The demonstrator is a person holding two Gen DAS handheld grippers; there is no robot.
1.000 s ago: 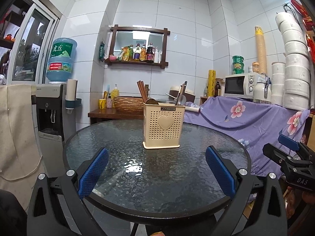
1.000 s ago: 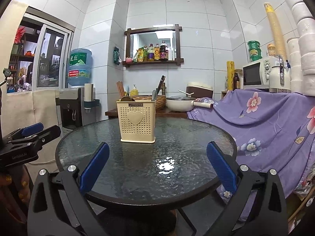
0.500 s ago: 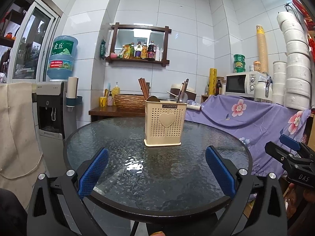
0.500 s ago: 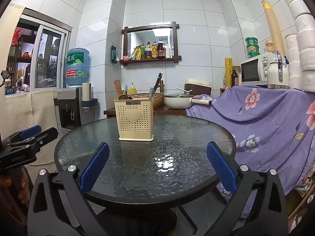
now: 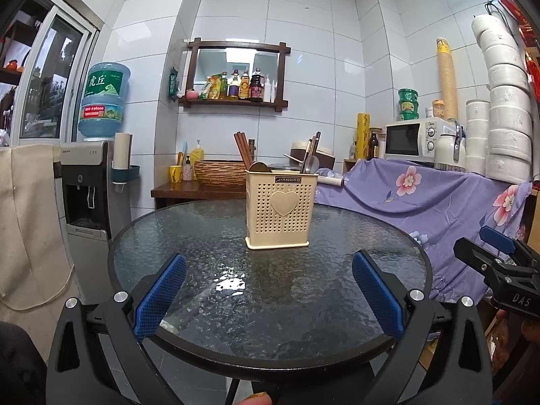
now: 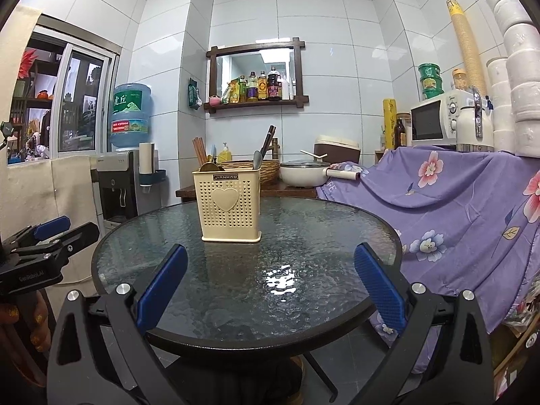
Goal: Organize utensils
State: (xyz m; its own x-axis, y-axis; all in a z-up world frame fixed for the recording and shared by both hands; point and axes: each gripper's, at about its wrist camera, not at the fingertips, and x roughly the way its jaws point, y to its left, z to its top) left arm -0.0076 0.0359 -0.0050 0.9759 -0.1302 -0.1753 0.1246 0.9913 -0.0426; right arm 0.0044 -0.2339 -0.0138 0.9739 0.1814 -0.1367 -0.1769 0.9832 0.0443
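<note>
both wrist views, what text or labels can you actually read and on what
"JIANHAO": dark plate on the beige utensil holder.
"虎丘": green label of the water jug.
"DAS": body of the right hand-held gripper, seen from the left wrist.
"GenRobot.AI": body of the left hand-held gripper, seen from the right wrist.
Shelf bottles and microwave markings: too small.

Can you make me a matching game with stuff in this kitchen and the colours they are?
Things:
1. utensil holder
2. water jug
3. microwave
4. flowery cloth

Colours:
A. purple
B. white
C. cream
D. blue

Pairs: 1-C, 2-D, 3-B, 4-A
</note>
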